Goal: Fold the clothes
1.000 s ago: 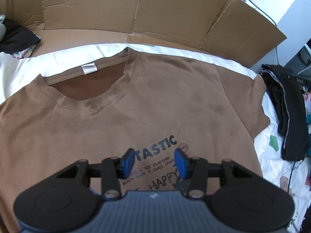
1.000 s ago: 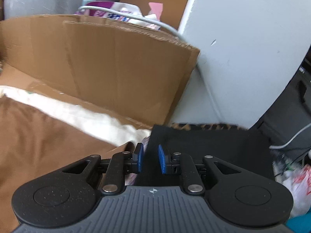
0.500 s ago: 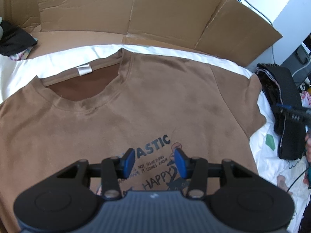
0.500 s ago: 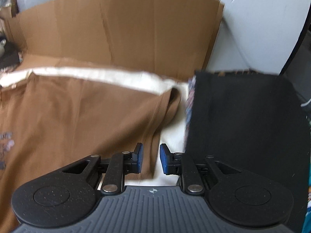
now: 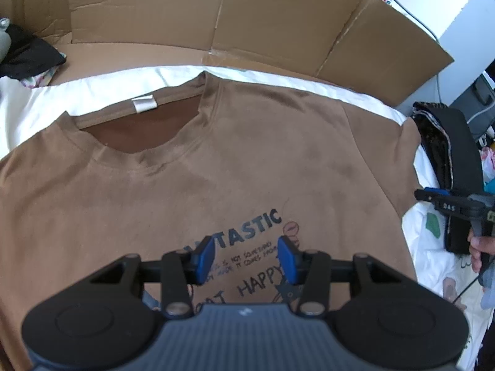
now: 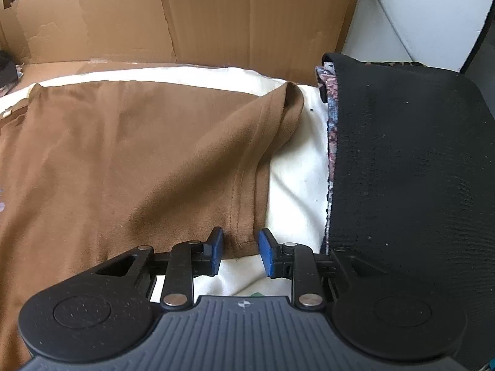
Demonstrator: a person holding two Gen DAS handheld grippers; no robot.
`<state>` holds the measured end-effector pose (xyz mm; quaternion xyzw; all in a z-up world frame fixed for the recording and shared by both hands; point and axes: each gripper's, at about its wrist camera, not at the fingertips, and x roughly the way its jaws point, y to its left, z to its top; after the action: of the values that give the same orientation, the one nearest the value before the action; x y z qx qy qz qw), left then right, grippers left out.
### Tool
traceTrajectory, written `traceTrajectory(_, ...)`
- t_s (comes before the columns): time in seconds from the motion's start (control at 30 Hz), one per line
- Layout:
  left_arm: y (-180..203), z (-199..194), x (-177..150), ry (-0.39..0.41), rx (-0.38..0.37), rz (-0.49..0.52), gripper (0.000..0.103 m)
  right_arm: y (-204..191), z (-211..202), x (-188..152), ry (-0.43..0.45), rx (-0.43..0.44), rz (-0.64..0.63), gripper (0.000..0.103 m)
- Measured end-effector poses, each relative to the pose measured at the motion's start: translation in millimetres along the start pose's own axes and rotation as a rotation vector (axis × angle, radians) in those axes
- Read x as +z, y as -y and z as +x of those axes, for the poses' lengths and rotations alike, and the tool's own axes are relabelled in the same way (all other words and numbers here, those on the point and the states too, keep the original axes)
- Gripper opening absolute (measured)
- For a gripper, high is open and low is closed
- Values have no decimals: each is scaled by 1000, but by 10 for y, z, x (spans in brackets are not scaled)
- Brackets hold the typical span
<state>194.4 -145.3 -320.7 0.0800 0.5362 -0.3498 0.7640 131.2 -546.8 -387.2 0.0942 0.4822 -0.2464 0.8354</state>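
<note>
Two grippers over one brown t-shirt (image 5: 191,185), spread front-up on white sheet (image 5: 37,102), neck hole toward upper left of left-wrist frame, print at lower centre. No fold made yet, so judged: first step, getting hold of the sleeve edge.

Left gripper (image 5: 246,259): hovers above print, blue pads apart, nothing between them, not touching cloth as far as can be told. Idle for now.

Right gripper (image 6: 238,253): low centre of right-wrist frame, pads set a bit apart, sleeve hem (image 6: 244,213) lined up w/ the gap but just beyond the tips; pads not pressing on it. Open, empty. Same gripper seen at right edge of left-wrist frame, next to the shirt's side.

Black folded pile (image 6: 402,160) fills right half of right-wrist frame, just beside right pad, patterned cloth edge under it. Cardboard (image 6: 216,15) stands along top of both frames.

Next move, by judgement: nudge right gripper fwd so hem sits between pads, then close. Needs both layers of sleeve caught, not sheet below. Gap is narrow, so aim must be good; hem is rumpled w/ a ridge running to upper right, may slide off. Risk: right pad snagging black pile. After that, prob. carry sleeve over toward the print; left gripper maybe to pin the body.
</note>
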Motion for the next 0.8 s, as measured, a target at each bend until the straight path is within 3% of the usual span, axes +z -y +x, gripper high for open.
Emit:
traceTrajectory(0.07,-19,-13,-2,2,1,-5,48,-13,-23,13,-2,-8,-25,5)
traceTrajectory(0.1,-29,-18,-5,4,1,-8,48,-19,-47,21,-2,-12,-40,4)
traceTrajectory(0.63,-45,0,13,10,-1,-9,48,14,-304,-120,-62,-103,-89,4)
traceTrajectory(0.8,25,87,103,15,5,22,48,89,-344,-138,-39,-102,-45,9)
